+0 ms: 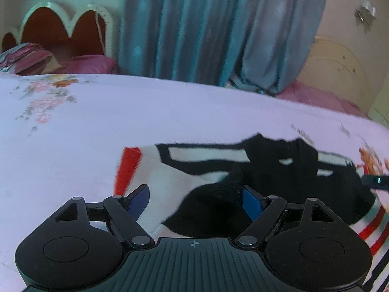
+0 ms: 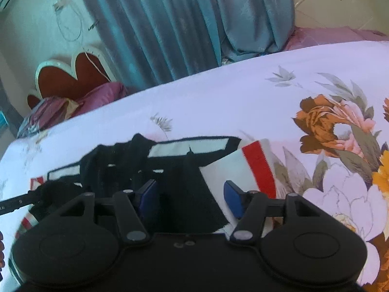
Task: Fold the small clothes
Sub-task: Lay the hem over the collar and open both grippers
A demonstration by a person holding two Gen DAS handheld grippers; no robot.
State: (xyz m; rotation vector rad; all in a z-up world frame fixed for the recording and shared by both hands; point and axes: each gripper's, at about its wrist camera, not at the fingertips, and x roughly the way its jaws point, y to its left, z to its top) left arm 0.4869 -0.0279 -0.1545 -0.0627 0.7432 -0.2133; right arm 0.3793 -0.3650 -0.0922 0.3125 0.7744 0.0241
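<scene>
Black, white and red knit makes up the one small garment in the left wrist view, lying crumpled on a pale floral bedsheet. The left gripper hangs just over it with its two blue pads spread wide, nothing held between them; one pad is over the white cloth, the other at a black fold. At the right edge the tip of the right gripper reaches the garment's black part. Behind the bed stand one scalloped headboard, two pillows and blue-grey curtains. In the right wrist view the same garment lies before the right gripper, whose two blue pads are also wide apart and grip nothing. A red band edges the white part. A thin black bar of the left gripper enters from the left, touching black cloth. Here the sheet shows large orange and pink flowers, with the curtains and headboard beyond.
</scene>
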